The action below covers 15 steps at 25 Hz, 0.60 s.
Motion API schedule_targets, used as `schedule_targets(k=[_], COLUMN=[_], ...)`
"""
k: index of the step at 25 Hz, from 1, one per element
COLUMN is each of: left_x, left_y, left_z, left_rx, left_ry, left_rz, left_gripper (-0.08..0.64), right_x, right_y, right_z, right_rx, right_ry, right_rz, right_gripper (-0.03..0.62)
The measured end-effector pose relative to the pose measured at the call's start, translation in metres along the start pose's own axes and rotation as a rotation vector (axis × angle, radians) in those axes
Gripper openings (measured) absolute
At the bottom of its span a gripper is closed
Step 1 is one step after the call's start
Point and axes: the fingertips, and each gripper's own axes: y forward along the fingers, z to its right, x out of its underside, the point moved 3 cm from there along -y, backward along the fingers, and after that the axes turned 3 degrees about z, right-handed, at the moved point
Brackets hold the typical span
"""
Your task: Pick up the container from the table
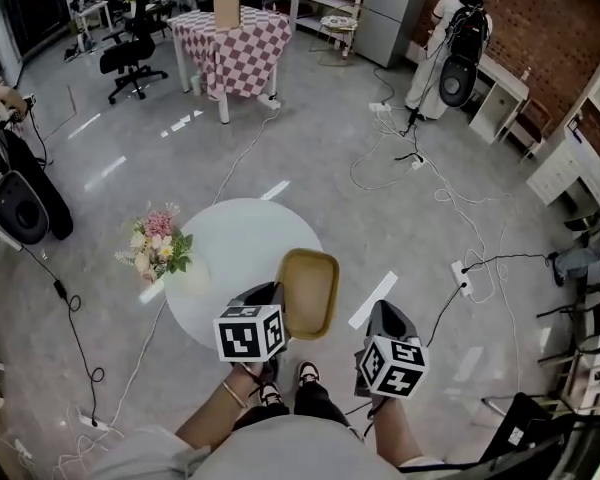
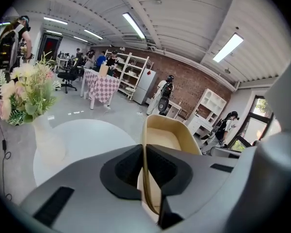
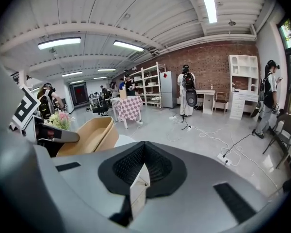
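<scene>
While I look down from the head view, my left claw has the near rim of the container, which hangs past the right edge of the round desk. It looks lifted, though I cannot see a gap under it. The flowers stand well apart at the desk's left. My right claw hovers off the desk, over the floor.

From the left gripper view, the jaws are clamped on the container's thin side wall, one pad inside and one outside. The wall runs deep between them, so I judge the bite secure. Only one side is held, so the long body can sag or twist. I should raise it slowly, keep the wrist level and avoid rolling.

From the right gripper view, that claw is pressed together and holds nothing I can name; only a pale sliver shows at the seam. The container sits to its left, tilted. I should keep this claw clear of it.
</scene>
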Motion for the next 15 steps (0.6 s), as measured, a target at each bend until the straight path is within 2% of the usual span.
schedule_targets(k=[15], left_x=[0.008], left_y=[0.025], left_z=[0.06], left_rx=[0.17], left_ry=[0.094], left_rz=[-0.065], left_gripper=[0.037], right_x=[0.011], right_y=[-0.047], right_z=[0.052], right_rx=[0.193], right_ry=[0.088], right_rz=[0.037], right_gripper=[0.025])
